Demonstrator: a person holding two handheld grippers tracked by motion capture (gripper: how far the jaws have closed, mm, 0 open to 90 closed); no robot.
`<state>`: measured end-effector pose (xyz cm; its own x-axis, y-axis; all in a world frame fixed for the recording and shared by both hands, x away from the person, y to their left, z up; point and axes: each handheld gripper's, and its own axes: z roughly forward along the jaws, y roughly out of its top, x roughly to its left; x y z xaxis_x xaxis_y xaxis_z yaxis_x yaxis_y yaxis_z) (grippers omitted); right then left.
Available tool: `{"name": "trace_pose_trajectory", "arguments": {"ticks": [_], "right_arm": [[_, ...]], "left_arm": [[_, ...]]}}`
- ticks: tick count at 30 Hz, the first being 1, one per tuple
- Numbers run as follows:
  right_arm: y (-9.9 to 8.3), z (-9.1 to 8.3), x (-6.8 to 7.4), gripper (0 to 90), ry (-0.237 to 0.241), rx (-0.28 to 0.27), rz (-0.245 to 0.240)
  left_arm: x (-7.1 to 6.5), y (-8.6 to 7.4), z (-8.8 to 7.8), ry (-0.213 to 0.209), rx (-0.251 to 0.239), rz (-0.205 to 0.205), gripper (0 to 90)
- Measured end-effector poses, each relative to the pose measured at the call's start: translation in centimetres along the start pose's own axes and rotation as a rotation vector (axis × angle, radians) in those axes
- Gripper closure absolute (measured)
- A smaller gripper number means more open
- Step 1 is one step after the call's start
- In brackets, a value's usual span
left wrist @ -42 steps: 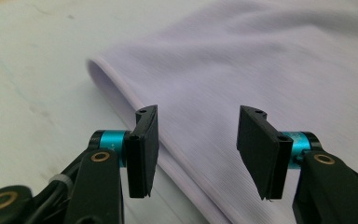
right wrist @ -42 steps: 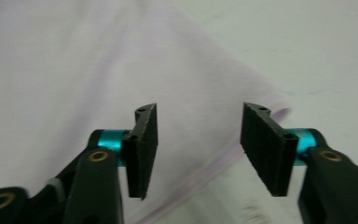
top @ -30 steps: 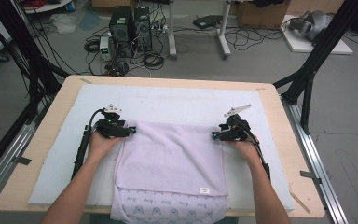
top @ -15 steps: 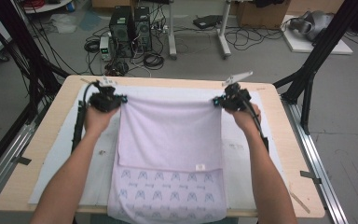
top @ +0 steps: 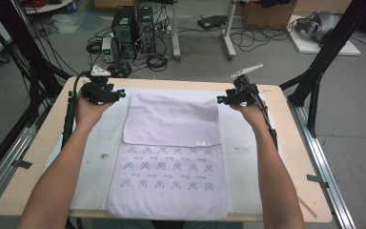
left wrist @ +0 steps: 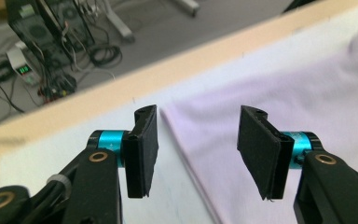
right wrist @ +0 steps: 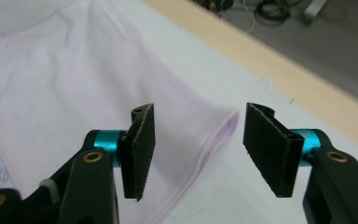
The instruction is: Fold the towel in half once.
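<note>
This looks like a lab or test room. Behind the wooden table (top: 43, 157) stand two black computer towers (top: 132, 25) with many loose cables (top: 159, 59) on the grey floor. Black metal frame bars (top: 321, 67) stand beside the table.

Lighting: even, soft, indoor; no hard shadows, no glare. High view: moderately bright, slightly soft overall, floor darker at the corners. Both gripper views: black pads (left wrist: 142, 149) sharp up close; towel (right wrist: 74, 93), table edge (left wrist: 98, 100) and floor cables behind were blurred, out of focus.
</note>
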<state>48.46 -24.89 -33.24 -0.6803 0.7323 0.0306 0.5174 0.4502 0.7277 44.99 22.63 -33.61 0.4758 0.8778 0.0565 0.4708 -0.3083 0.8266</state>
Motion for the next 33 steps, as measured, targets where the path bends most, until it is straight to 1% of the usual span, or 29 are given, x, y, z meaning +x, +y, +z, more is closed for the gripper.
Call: {"name": "trace_pose_trajectory", "arguments": {"ticks": [2,4,5,6,7,8,10,11,13,16,19,20,22,24,25,27,29,30,31,32,33], "right_arm": [[-1.5,0.5,0.5,42.5,0.021,0.005,0.003],[-2.7,0.9,1.3,42.6,0.036,0.011,-0.016],[-3.1,1.2,1.7,41.0,0.050,0.036,-0.019],[-3.5,1.4,2.2,41.6,0.060,0.058,-0.023],[-4.0,1.5,2.8,43.9,0.070,0.047,-0.035],[-4.5,1.5,3.3,44.2,0.079,0.034,-0.044],[-5.3,1.6,4.1,46.2,0.103,0.026,-0.052],[-5.8,1.7,4.5,47.3,0.111,0.030,-0.066],[-6.6,1.9,5.2,48.8,0.112,0.049,-0.086],[-7.8,2.1,5.7,50.9,0.130,0.053,-0.091],[-8.8,2.2,6.1,51.9,0.142,0.053,-0.085],[-9.1,2.2,6.2,51.9,0.144,0.059,-0.087],[-9.6,2.2,6.4,51.9,0.155,0.045,-0.084],[-10.0,2.2,6.7,52.1,0.165,0.036,-0.092],[-10.3,2.2,6.9,53.4,0.168,0.034,-0.095],[-10.6,2.3,7.1,54.4,0.164,0.048,-0.102],[-11.0,2.5,7.2,56.4,0.166,0.050,-0.103],[-11.2,2.6,7.2,57.4,0.170,0.049,-0.105],[-11.3,2.7,7.3,58.3,0.171,0.055,-0.107],[-11.4,2.9,7.3,59.8,0.174,0.063,-0.105],[-11.6,3.1,7.4,61.2,0.178,0.072,-0.107]], "left_arm": [[-0.3,-1.5,0.0,-0.023,0.004,-0.007,46.8],[-0.8,-2.8,-0.1,-0.045,0.004,-0.001,46.8],[-1.1,-3.4,-0.1,-0.056,0.004,-0.003,46.9],[-1.4,-4.0,-0.2,-0.067,0.008,0.003,47.2],[-1.7,-4.6,-0.2,-0.076,0.017,0.010,47.3],[-2.0,-5.2,-0.2,-0.089,0.021,0.011,47.8],[-2.4,-6.3,-0.3,-0.119,0.045,0.014,49.8],[-2.7,-6.8,-0.4,-0.123,0.046,0.029,49.9],[-3.1,-7.7,-0.6,-0.136,0.045,0.040,52.3],[-3.6,-8.9,-0.7,-0.168,0.050,0.051,53.6],[-4.0,-9.7,-0.7,-0.198,0.045,0.053,53.8],[-4.1,-10.0,-0.7,-0.212,0.049,0.056,53.7],[-4.4,-10.2,-0.6,-0.239,0.070,0.076,51.5],[-4.8,-10.4,-0.7,-0.247,0.047,0.085,50.5],[-4.9,-10.5,-0.7,-0.254,0.048,0.092,50.8],[-4.9,-10.9,-0.5,-0.266,0.068,0.099,53.1],[-5.0,-11.4,-0.3,-0.280,0.081,0.103,59.2],[-5.1,-11.6,-0.1,-0.282,0.093,0.104,61.1],[-5.2,-11.7,0.1,-0.289,0.114,0.115,63.3],[-5.3,-11.8,0.3,-0.287,0.127,0.118,64.3],[-5.5,-11.9,0.4,-0.282,0.141,0.131,65.7]]}}
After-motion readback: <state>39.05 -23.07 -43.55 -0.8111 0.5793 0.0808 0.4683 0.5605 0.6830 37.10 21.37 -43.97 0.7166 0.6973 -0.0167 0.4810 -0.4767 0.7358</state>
